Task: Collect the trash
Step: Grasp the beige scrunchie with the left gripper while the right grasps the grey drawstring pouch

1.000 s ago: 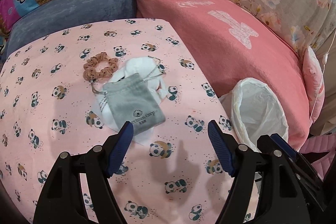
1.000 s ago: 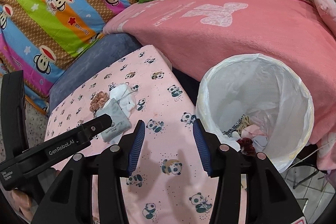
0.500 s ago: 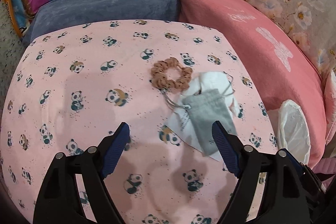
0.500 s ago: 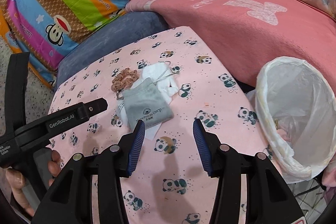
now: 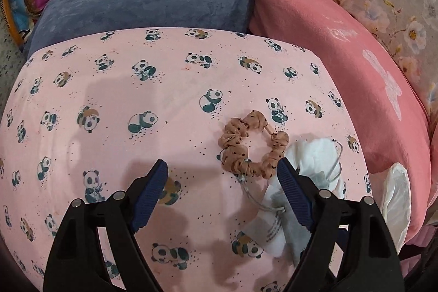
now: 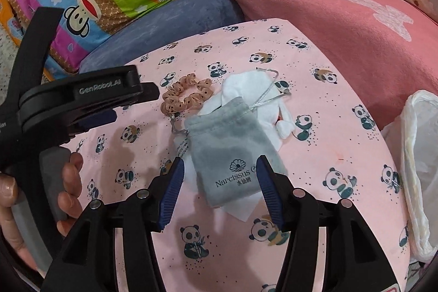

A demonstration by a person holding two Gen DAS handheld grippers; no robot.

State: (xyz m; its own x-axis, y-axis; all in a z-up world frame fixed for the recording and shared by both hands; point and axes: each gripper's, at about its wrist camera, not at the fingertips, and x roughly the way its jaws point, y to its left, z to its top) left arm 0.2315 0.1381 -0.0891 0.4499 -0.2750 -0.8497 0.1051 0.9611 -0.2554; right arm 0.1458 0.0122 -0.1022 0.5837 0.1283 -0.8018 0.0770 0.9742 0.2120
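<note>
On the panda-print sheet (image 6: pixel 342 106) lies a grey drawstring pouch (image 6: pixel 230 152), my landmark. My right gripper (image 6: pixel 219 189) hovers over the pouch's near end, its jaws opening, the pouch's lower edge showing between them but untouched by the pads. Just beyond the pouch sits a tan scrunchie (image 5: pixel 253 145), with crumpled white tissue (image 6: pixel 246 86) under and behind the pouch. My left gripper (image 5: pixel 223 194) stands wide and empty just left of the pouch, near the scrunchie. The white-lined trash bin (image 6: pixel 418 168) waits right of the pouch.
</note>
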